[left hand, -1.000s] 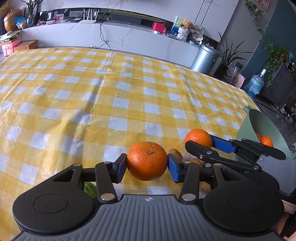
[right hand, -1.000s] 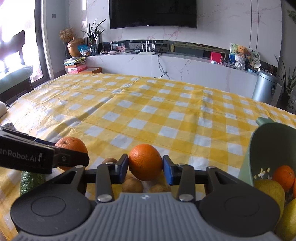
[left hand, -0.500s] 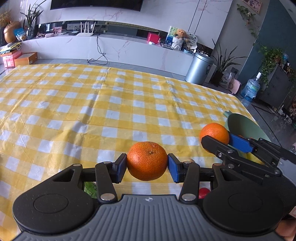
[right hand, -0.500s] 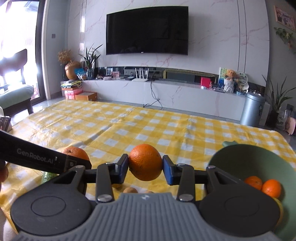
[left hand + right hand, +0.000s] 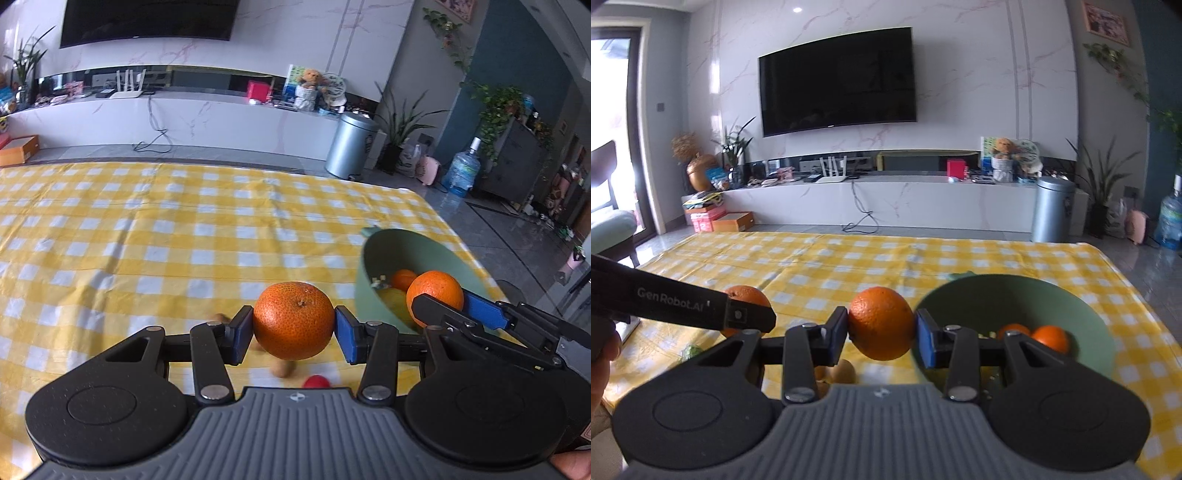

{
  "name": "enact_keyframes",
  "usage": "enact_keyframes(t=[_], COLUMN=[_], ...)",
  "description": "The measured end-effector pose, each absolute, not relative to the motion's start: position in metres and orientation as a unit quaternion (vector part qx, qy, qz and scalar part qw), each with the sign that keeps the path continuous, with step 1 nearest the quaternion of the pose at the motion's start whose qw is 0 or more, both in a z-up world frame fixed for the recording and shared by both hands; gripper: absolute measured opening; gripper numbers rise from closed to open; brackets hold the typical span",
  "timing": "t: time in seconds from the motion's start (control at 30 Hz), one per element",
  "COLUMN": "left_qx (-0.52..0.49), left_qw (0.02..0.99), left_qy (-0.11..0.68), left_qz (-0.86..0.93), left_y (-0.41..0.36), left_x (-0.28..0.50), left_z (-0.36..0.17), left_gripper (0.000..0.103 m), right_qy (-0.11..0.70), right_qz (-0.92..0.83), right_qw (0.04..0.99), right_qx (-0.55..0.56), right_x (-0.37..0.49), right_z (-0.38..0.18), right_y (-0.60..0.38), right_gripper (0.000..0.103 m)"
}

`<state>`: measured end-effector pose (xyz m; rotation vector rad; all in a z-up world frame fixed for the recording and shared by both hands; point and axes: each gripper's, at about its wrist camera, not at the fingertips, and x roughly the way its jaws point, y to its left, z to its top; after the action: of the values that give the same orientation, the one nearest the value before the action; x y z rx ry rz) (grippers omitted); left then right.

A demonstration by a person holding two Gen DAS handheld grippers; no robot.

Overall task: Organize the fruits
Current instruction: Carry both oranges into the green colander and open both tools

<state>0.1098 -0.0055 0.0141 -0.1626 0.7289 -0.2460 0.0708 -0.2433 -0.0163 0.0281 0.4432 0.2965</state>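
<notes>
Small brown fruits (image 5: 282, 367) and red fruit (image 5: 317, 381) half hidden behind left gripper (image 5: 293, 328) body; kinds unclear

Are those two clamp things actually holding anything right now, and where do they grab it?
Yes. The left gripper pinches an orange by its opposite sides; the right gripper holds a second orange the same way.

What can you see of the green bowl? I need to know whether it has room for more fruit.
The green bowl is a matte, plastic-looking bowl with a small tab on its far rim. It sits upright on the checked tablecloth near the table's right edge. Inside lie two oranges and some yellow fruit; much of its inner wall is bare. Neither gripper touches it.
</notes>
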Motion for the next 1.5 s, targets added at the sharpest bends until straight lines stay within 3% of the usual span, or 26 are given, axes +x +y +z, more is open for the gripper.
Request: enact_keyframes(t=[0.63, 1.5], left_qx=[-0.029, -0.008], left_qw=[0.901, 0.86], left_qy=[0.372, 0.452], left_qz=[-0.222, -0.239], left_y=[-0.108, -0.125], left_x=[0.135, 0.188], left_z=[0.016, -0.025], left_gripper=[0.053, 0.053], right_qy=[0.254, 0.347], right_qz=[0.074, 0.125], right_qw=[0.964, 0.926], right_qx=[-0.015, -0.079], right_x=[0.076, 0.138], right_z=[-0.008, -0.041], right_y=[-0.325, -0.319], right_gripper=[0.037, 0.037])
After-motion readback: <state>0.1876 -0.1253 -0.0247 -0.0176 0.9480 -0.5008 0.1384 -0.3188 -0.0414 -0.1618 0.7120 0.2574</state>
